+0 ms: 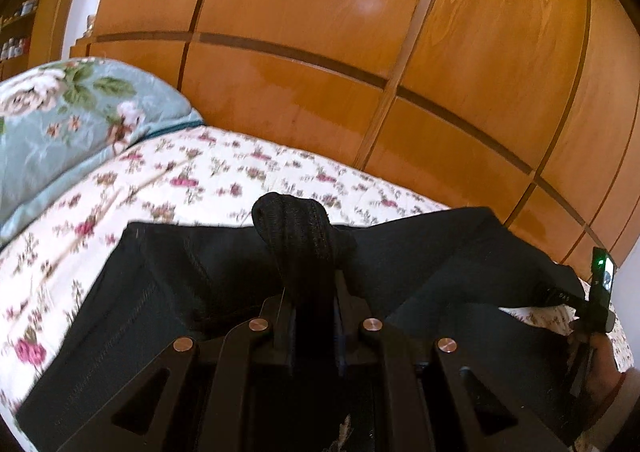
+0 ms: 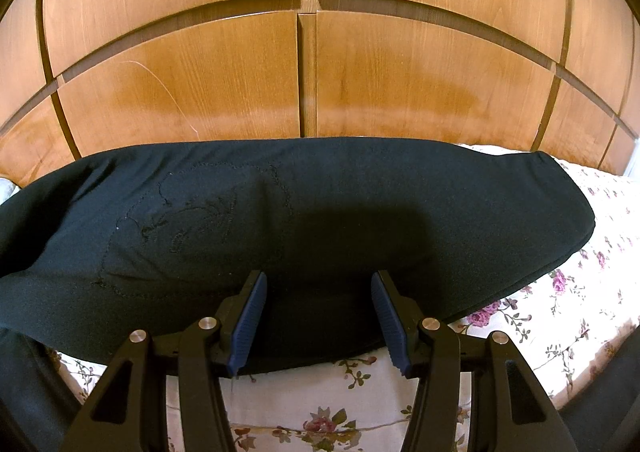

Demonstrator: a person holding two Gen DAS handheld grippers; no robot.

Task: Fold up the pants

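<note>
Left wrist: my left gripper (image 1: 314, 292) pinches the black fabric pants (image 1: 420, 252); their long axis runs sideways toward my right gripper (image 2: 318, 312), jaws apart above them.

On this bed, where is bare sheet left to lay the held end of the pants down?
Free floral sheet lies between the black pants and the wooden wardrobe, reaching left to the blue floral quilt. Another patch shows right of the pants' rounded end, and a strip at the near edge under the right tongs. The middle is all pants.
</note>
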